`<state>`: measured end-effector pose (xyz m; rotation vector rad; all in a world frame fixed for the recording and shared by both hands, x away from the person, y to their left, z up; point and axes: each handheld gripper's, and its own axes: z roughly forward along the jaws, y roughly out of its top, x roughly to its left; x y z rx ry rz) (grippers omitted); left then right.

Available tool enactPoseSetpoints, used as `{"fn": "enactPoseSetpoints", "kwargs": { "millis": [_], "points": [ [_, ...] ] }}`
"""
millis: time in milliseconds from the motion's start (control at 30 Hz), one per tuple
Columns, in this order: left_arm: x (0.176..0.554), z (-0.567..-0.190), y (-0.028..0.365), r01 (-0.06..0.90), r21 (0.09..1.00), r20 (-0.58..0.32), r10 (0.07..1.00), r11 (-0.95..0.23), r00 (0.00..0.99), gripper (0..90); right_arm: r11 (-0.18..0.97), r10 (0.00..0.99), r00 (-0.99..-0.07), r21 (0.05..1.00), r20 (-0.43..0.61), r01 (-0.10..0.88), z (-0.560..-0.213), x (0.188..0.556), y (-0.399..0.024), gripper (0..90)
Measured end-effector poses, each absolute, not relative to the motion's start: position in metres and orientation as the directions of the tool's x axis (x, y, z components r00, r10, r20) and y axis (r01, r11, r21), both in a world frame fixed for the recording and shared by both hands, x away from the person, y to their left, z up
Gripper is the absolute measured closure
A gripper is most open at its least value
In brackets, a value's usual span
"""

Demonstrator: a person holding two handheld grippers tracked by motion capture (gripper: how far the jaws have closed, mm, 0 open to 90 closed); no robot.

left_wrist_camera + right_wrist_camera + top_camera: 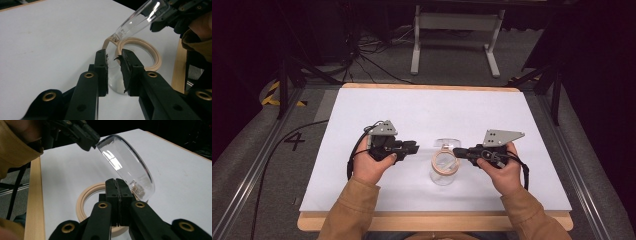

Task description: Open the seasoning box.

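I have the clear hinged lid (125, 162) of the round beige-rimmed glass jar (444, 167) up, pinched in my right gripper (116, 182), while my left gripper (113, 56) stands narrowly parted on nothing, contents untouched.

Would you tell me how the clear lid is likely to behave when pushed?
The clear lid looks glossy, so probably slippery. It seems hinged to the beige ring, so a push would likely swing it rather than slide it. Its dome looks rigid, perhaps brittle.

Grey carpet floor (452, 55) lies dim behind the white-topped desk (422, 105) — black cables (367, 47) trail across it, a white metal frame (457, 35) stands beyond — yellow-black tape (271, 92) at left.
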<state>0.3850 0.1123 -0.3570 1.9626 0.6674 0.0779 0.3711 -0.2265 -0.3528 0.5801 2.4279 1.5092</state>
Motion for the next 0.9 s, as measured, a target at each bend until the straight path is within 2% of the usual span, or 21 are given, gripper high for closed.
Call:
{"fn": "enactPoseSetpoints", "kwargs": {
  "millis": [500,733,900],
  "points": [
    [0.375,-0.364,0.141,0.464,0.833,-0.251,0.541,-0.302,0.803,73.7,0.367,0.49,-0.871,0.895,0.045,0.252,-0.358,0.399,-0.237,90.0],
    [0.375,-0.364,0.143,0.458,0.838,-0.245,0.545,-0.298,0.802,73.1,0.37,0.484,-0.874,0.895,0.043,0.249,-0.357,0.397,-0.236,90.0],
    [0.376,-0.361,0.143,0.461,0.833,-0.242,0.549,-0.305,0.8,68.0,0.38,0.477,-0.878,0.895,0.025,0.233,-0.35,0.393,-0.239,89.9]
  ]
}}
